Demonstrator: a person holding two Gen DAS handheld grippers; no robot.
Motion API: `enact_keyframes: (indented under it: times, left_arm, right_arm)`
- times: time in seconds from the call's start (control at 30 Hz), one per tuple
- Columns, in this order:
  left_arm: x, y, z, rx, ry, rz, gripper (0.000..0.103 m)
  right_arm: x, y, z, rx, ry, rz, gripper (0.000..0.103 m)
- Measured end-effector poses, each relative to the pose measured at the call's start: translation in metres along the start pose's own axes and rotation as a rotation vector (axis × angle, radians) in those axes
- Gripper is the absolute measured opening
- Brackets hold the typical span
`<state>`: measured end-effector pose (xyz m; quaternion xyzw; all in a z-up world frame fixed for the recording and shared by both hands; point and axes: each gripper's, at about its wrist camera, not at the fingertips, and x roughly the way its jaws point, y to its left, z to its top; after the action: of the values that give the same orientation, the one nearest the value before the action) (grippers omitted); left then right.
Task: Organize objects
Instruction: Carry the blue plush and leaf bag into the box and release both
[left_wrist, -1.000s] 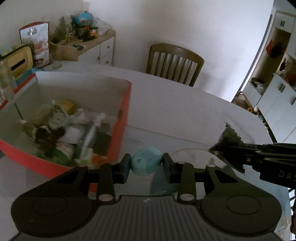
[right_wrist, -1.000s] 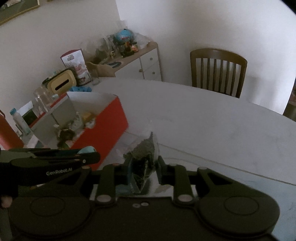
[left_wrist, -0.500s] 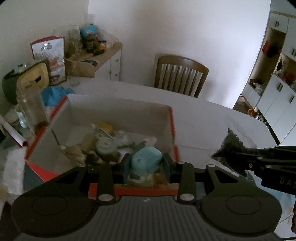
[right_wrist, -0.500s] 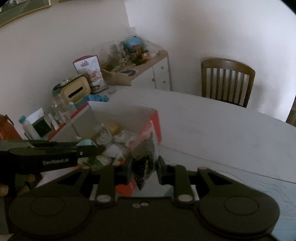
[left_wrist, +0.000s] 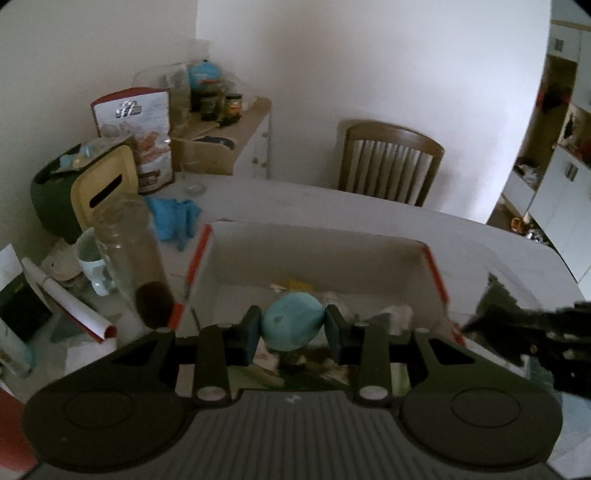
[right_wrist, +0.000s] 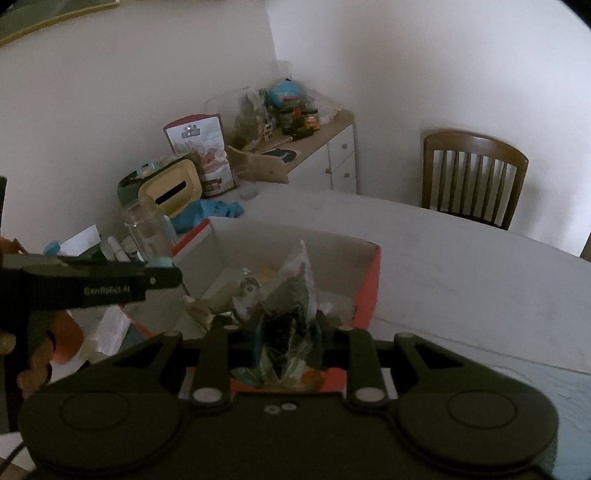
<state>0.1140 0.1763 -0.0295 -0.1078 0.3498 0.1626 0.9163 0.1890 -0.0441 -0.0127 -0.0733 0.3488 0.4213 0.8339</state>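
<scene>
My left gripper (left_wrist: 292, 328) is shut on a round light-blue object (left_wrist: 291, 321) and holds it over the red cardboard box (left_wrist: 434, 264), which is white inside and holds several small items. My right gripper (right_wrist: 290, 338) is shut on a clear plastic bag of dark contents (right_wrist: 291, 306), held above the near part of the same box (right_wrist: 369, 291). In the left wrist view the right gripper (left_wrist: 524, 328) and its bag enter from the right edge. In the right wrist view the left gripper (right_wrist: 162, 275) reaches in from the left.
A clear glass jar (left_wrist: 129, 254), a pale mug (left_wrist: 88, 262), a blue cloth (left_wrist: 173, 218) and a yellow tissue box (left_wrist: 103, 184) crowd the table left of the box. A wooden chair (left_wrist: 388, 166) stands beyond the white table (right_wrist: 461, 277). A cluttered cabinet (right_wrist: 317, 155) lines the wall.
Both grippers have travelled left across the table with their loads and now hang over the red box, which has shifted from the left of each view to the centre.
</scene>
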Motion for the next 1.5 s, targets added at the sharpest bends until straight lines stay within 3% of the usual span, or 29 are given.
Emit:
enact_keyframes:
  times: [0.2,0.63,1.2,1.4,1.5]
  left_arm:
    - [0.029,0.01,0.011,0.004,0.03,0.001,0.036]
    - [0.098,-0.011,0.016,0.06,0.105,-0.02,0.036]
    - [0.145,-0.035,0.006,0.201,0.209,-0.071,0.037]
    - [0.149,-0.034,0.006,0.213,0.225,-0.08,0.037]
    - [0.149,-0.035,0.007,0.234,0.233,-0.091,0.04]
  right_arm:
    - [0.03,0.013,0.003,-0.023,0.045,-0.024,0.024]
    - [0.099,0.025,-0.007,-0.08,0.188,-0.072,0.024]
    - [0.132,0.034,-0.017,-0.127,0.275,-0.079,0.026]
    - [0.133,0.035,-0.02,-0.133,0.276,-0.081,0.03]
    - [0.125,0.035,-0.018,-0.129,0.265,-0.068,0.039]
